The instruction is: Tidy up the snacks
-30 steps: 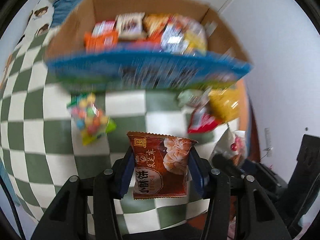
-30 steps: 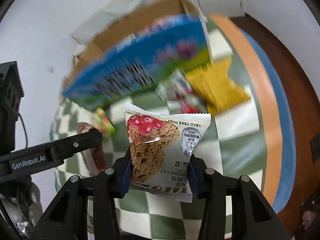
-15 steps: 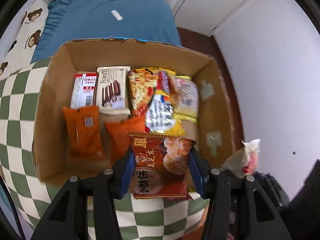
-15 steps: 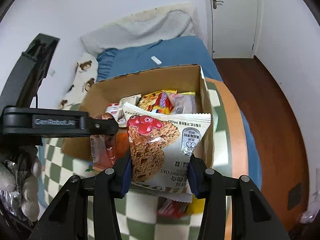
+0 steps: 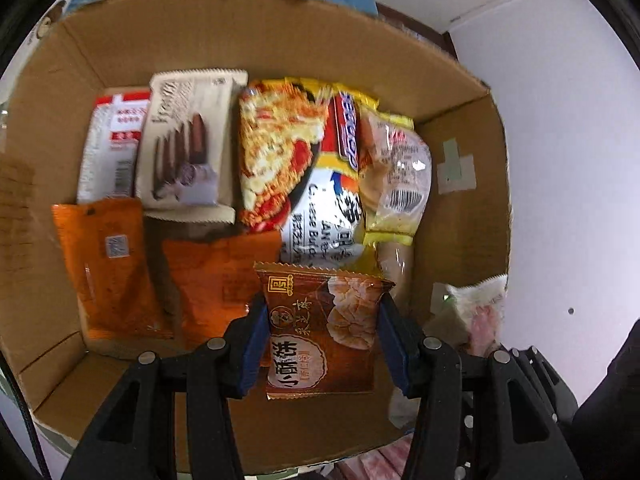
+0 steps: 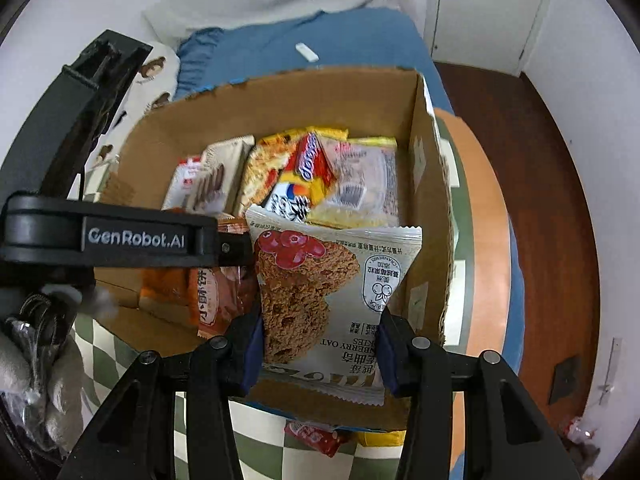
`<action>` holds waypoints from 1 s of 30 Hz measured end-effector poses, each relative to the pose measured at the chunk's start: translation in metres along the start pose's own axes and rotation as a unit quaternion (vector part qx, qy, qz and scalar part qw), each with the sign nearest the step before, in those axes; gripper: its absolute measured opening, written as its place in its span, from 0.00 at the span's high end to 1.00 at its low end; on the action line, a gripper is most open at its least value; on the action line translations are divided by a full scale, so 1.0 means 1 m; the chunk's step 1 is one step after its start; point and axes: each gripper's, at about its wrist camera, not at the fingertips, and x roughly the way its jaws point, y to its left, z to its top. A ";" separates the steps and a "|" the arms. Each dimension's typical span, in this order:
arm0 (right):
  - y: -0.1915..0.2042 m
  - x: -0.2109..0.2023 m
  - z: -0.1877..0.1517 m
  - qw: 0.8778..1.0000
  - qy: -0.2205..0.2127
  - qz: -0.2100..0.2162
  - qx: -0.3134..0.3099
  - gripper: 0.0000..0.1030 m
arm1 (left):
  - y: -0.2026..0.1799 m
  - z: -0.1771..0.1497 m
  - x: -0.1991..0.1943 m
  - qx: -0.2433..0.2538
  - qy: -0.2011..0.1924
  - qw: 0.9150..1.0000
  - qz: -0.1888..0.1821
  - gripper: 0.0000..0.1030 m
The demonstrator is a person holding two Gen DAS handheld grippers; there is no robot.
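Left wrist view first: what do we have in the left claw?

— We have it closed down to a narrow gap on the brown pastry packet. The blue pads pinch its two side edges, so it hangs flat and face up over the near part of the box.

— Why there?

— We judge it is the free spot. The far rows are filled, two orange packets lie in the near row, and bare cardboard shows just beside them.

— And the right claw?

— It holds the oat cookie packet the same way, by its side edges. Its jaws have just been easing apart a little, though the pads seem to press the packet. It hangs over the box's near right corner, beside the left claw's load.

— So both snacks are above the box, not in it?

— Yes, neither is set down yet. A red packet lies outside on the checked cloth.
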 end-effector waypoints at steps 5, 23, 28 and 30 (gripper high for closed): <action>-0.002 0.006 -0.001 1.000 0.024 -0.014 0.007 0.19 | 0.003 0.000 0.003 0.000 -0.003 1.000 0.007 0.18; 0.004 -0.006 -0.006 0.999 -0.005 -0.027 0.032 0.04 | 0.023 -0.034 -0.066 0.047 -0.144 0.980 0.130 0.13; 0.013 -0.025 -0.013 0.999 -0.037 -0.030 0.026 0.04 | 0.037 -0.058 -0.085 0.050 -0.185 0.969 0.154 0.13; 0.020 -0.033 -0.019 0.998 -0.051 -0.031 0.020 0.04 | 0.040 -0.072 -0.096 0.052 -0.206 0.964 0.161 0.13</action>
